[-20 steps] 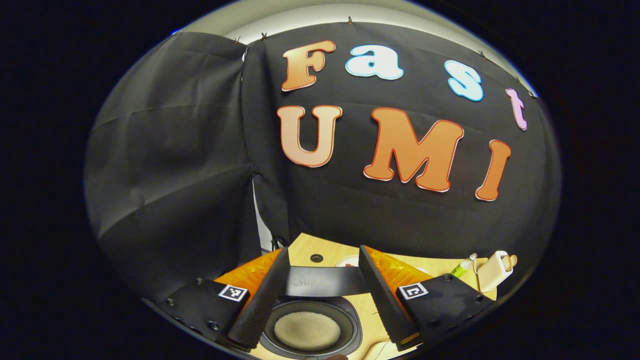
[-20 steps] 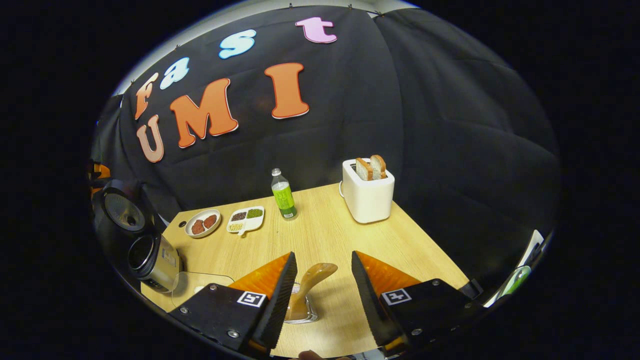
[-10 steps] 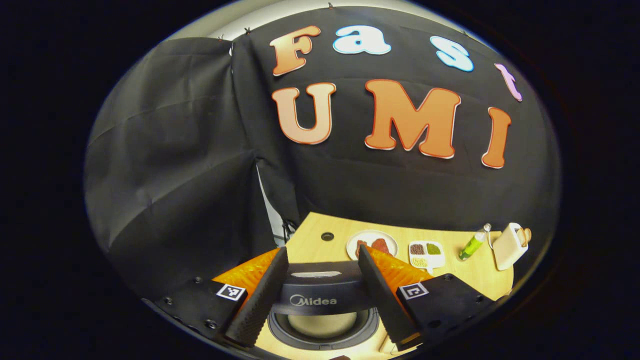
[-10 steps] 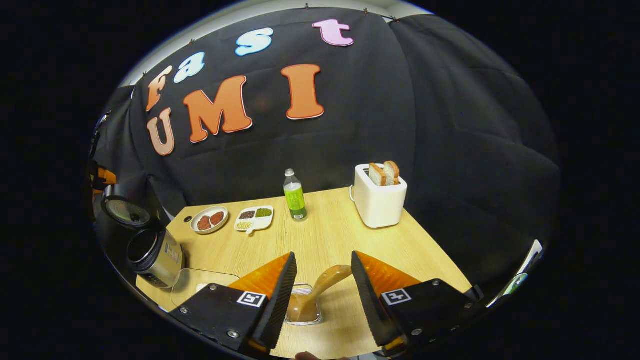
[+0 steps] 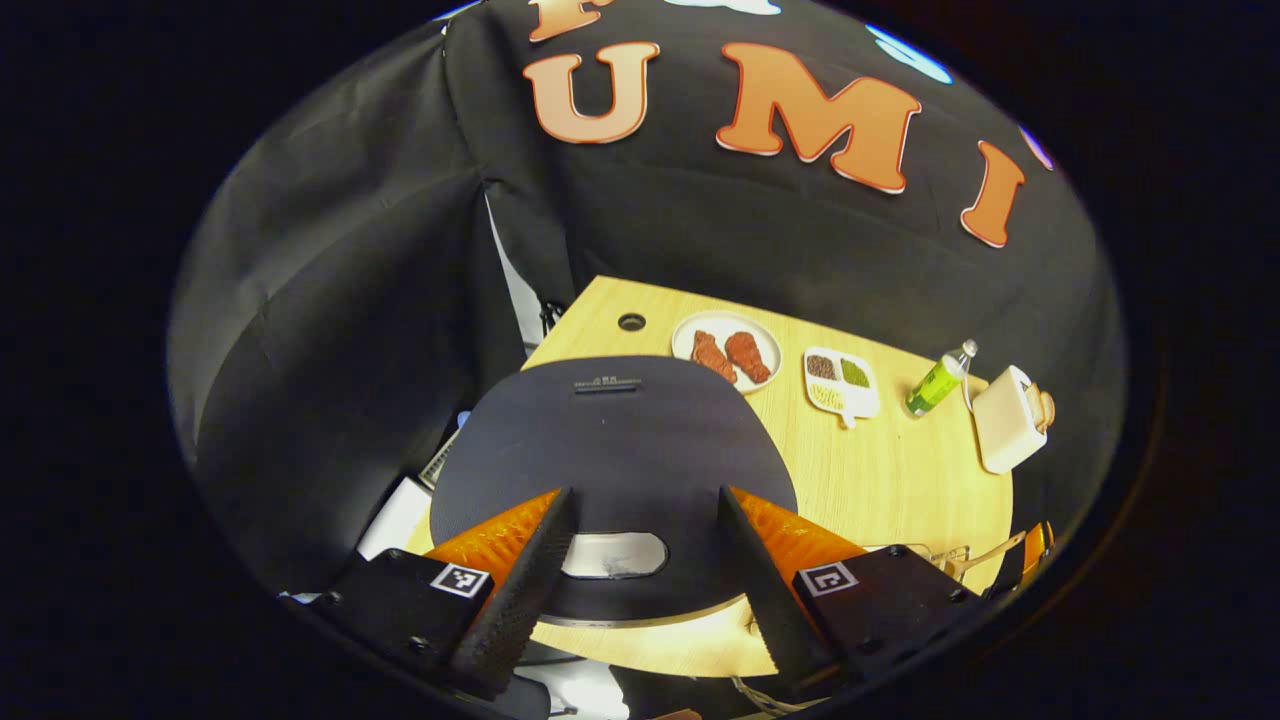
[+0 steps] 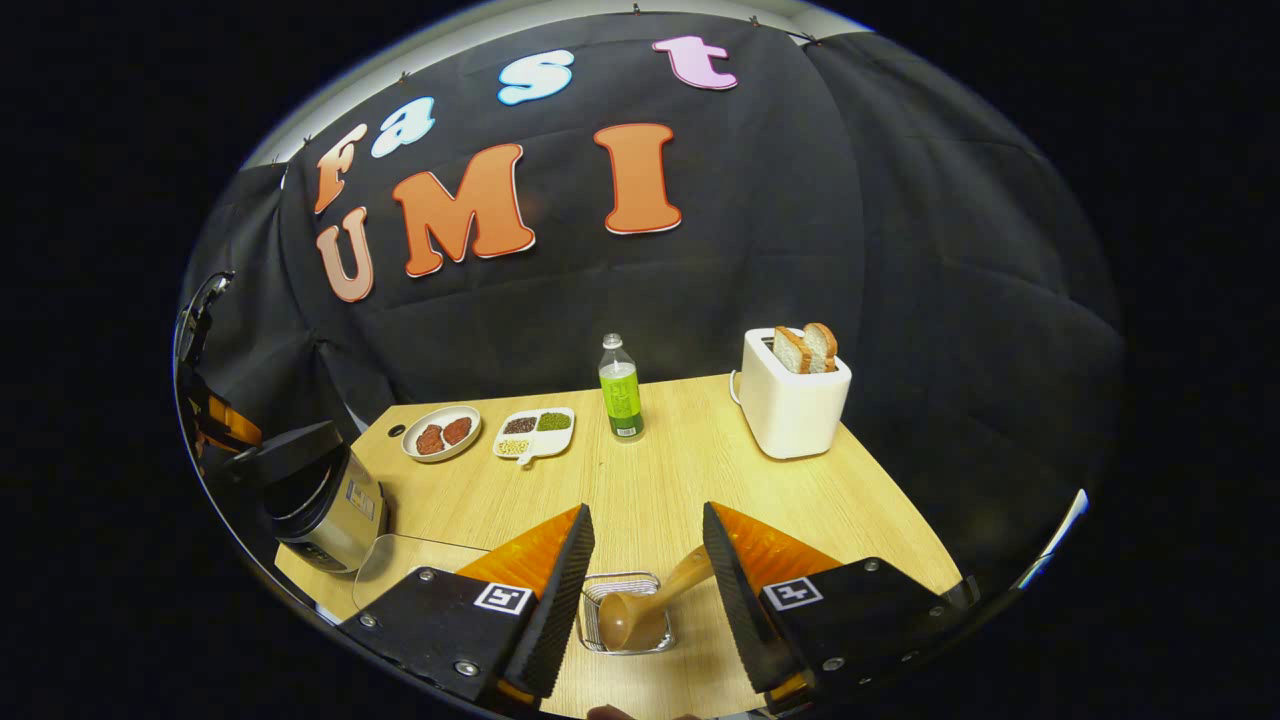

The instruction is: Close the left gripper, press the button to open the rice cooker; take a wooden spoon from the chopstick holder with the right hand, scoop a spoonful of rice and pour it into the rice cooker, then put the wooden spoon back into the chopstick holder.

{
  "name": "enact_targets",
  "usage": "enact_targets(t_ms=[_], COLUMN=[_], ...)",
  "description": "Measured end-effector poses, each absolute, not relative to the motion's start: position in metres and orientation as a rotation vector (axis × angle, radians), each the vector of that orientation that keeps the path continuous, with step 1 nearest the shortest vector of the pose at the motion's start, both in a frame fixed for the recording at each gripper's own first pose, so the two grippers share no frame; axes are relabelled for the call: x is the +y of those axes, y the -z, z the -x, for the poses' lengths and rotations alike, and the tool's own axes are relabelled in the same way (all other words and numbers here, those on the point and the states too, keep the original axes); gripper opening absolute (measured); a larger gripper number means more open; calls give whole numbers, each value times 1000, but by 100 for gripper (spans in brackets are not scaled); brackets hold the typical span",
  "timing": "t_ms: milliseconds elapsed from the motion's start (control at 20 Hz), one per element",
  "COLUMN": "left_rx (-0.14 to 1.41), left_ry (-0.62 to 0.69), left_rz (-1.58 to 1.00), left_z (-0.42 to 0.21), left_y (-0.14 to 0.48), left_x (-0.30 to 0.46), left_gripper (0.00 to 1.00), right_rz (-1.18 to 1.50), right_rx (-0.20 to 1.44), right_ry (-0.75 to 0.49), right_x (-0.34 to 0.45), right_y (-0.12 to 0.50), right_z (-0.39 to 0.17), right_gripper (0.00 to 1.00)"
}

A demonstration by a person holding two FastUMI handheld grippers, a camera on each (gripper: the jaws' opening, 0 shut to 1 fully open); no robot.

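The black-lidded, steel-bodied rice cooker (image 5: 610, 470) on the pale wooden worktop (image 6: 660, 470) had swung nearly shut within the last second, its rice now hidden; the scooping looked done. The left tongs (image 5: 635, 570) hovered apart over the lid. The right tongs (image 6: 645, 575) stood apart, the brown wooden spoon (image 6: 650, 605) resting between them in the wire chopstick holder (image 6: 622, 625), seemingly returned.

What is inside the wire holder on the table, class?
The wooden spoon sits in the wire holder, bowl end down and handle leaning out toward the right gripper, whose fingers stand apart. The holder's bottom is covered by the spoon bowl.
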State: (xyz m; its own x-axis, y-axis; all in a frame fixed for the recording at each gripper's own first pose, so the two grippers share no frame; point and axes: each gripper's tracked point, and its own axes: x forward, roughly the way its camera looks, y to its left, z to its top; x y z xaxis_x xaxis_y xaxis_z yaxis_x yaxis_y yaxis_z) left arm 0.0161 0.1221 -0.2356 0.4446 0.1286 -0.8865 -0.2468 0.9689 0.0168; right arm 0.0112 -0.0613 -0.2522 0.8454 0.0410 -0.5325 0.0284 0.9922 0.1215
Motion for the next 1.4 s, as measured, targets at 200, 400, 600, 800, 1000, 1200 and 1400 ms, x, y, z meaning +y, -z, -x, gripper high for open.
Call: enact_targets(t_ms=[200, 400, 600, 800, 1000, 1200, 1400], left_rx=[1213, 1311, 1376, 1374, 1315, 1192, 1008], left_ry=[-246, -282, -285, -286, -270, -269, -306], left_rz=[130, 146, 162, 157, 136, 95, 11], left_z=[-1, 7, 8, 7, 5, -3, -23], left_y=[259, 282, 288, 288, 285, 282, 246], left_x=[116, 118, 114, 113, 112, 121, 133], left_gripper=[94, 94, 96, 96, 98, 98, 99], right_rz=[-105, -87, -74, -76, -67, -55, -44], right_rx=[566, 573, 576, 572, 543, 475, 372], right_ry=[-29, -37, -38, -42, -57, -73, -79], right_x=[-52, -50, -49, -45, -38, -33, -28], right_y=[254, 257, 258, 257, 241, 209, 161], right_z=[-11, -7, -7, -10, -15, -27, -39], right_gripper=[70, 70, 70, 70, 69, 69, 70])
